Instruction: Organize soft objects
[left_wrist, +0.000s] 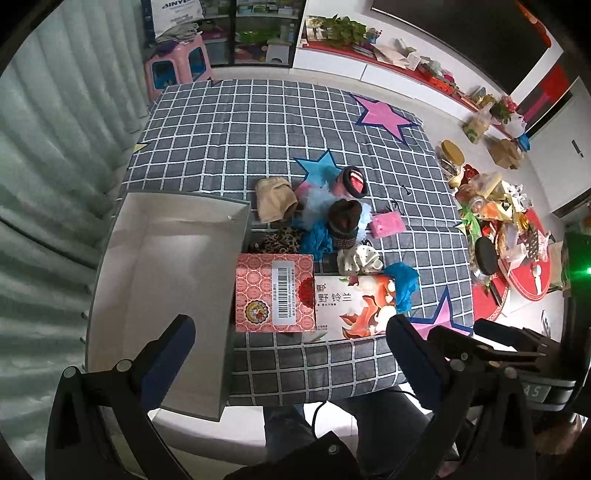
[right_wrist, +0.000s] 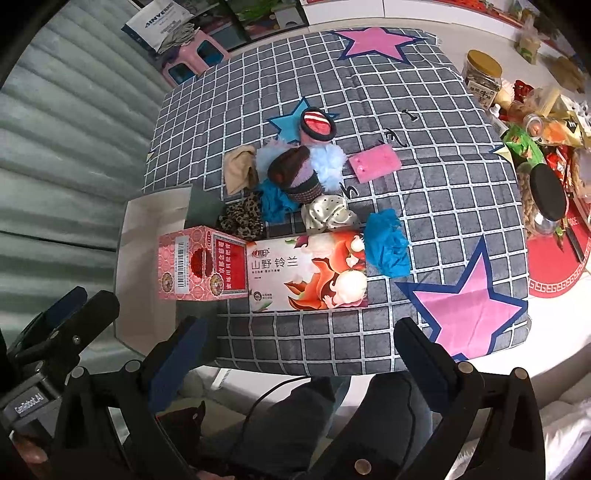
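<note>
Presently, stock from my tongs outward: left gripper (left_wrist: 291, 347) and right gripper (right_wrist: 301, 345), both spread wide and holding nothing. Just ahead, red box (left_wrist: 275, 291) and tissue pack (right_wrist: 308, 271); left of them, open white box (left_wrist: 162, 280). Beyond, the soft pile: blue cloth (right_wrist: 388, 243), leopard scrunchie (right_wrist: 242, 218), beige sock (left_wrist: 273, 199). Risk, I judge: tangled pieces dragging neighbours out. What lies beneath the heap is hidden
</note>
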